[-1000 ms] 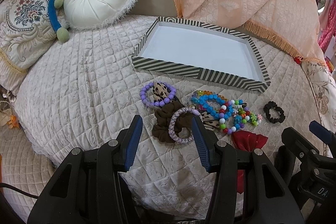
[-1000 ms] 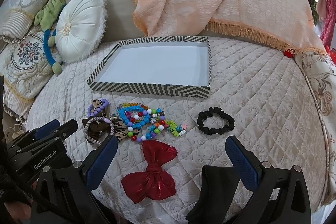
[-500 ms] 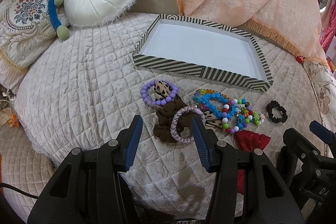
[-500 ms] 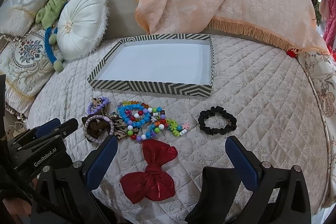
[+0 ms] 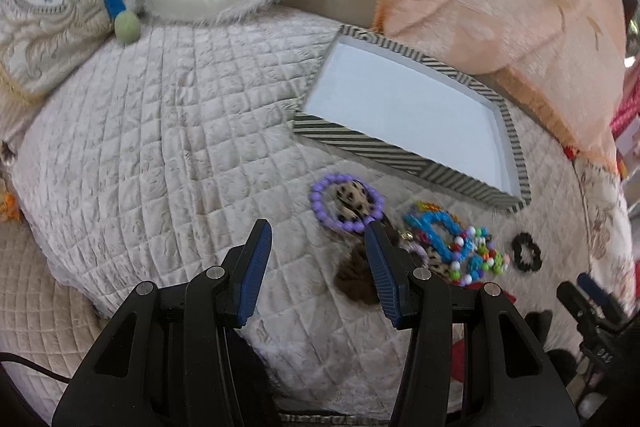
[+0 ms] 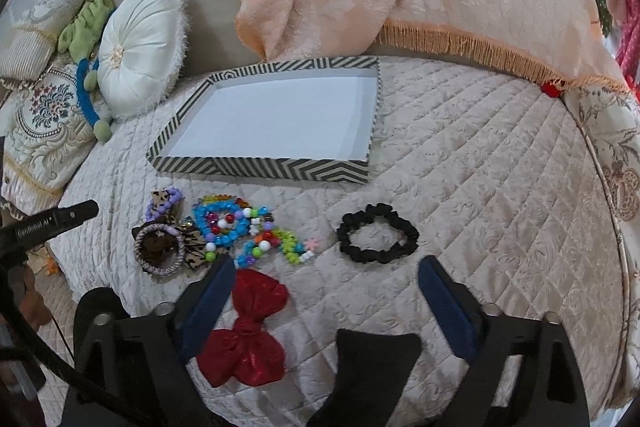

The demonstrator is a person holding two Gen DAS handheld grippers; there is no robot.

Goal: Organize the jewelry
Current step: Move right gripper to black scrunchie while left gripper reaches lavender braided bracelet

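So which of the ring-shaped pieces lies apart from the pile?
The black scrunchie. It lies alone on the quilt, right of the pile, touching nothing; the purple bead bracelet and the others overlap.

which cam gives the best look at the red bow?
Right wrist. There the whole red bow lies in plain view on the quilt, beside the right gripper, whose jaws are closing with nothing between them. The left wrist view shows only a red sliver behind the gripper's fingers.
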